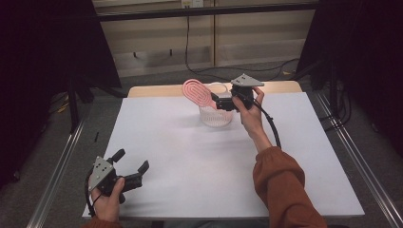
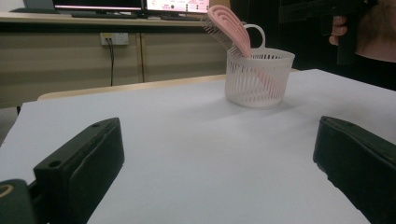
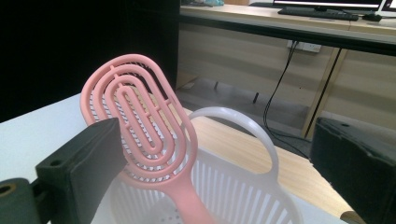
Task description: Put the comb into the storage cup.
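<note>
At the far middle of the white table (image 1: 190,156), a pink hairbrush (image 1: 197,93) stands handle-down in a white slatted basket (image 1: 216,116), its oval head leaning out over the rim toward the left and its handle running down inside to the basket floor, as the left gripper view confirms. The right gripper (image 1: 223,103) hovers at the basket's right rim; in the right gripper view its jaws stand wide apart on either side of the brush head, with no pad seen pressing the brush, so it grasps nothing. Judgement: the placing of the brush in the basket appears done, and what remains is to draw the right gripper clear. The left gripper (image 1: 135,166) rests low at the near left corner of the table, jaws spread wide and empty, well apart from the basket. Room for movement: the table surface between the left gripper and the basket is bare, and open space lies to the right and near side of the right gripper. The basket stands near the table's far edge, beyond which a wooden strip shows; the basket's loop handle (image 3: 254,128) rises just beside the right gripper's path and could be caught.
</note>
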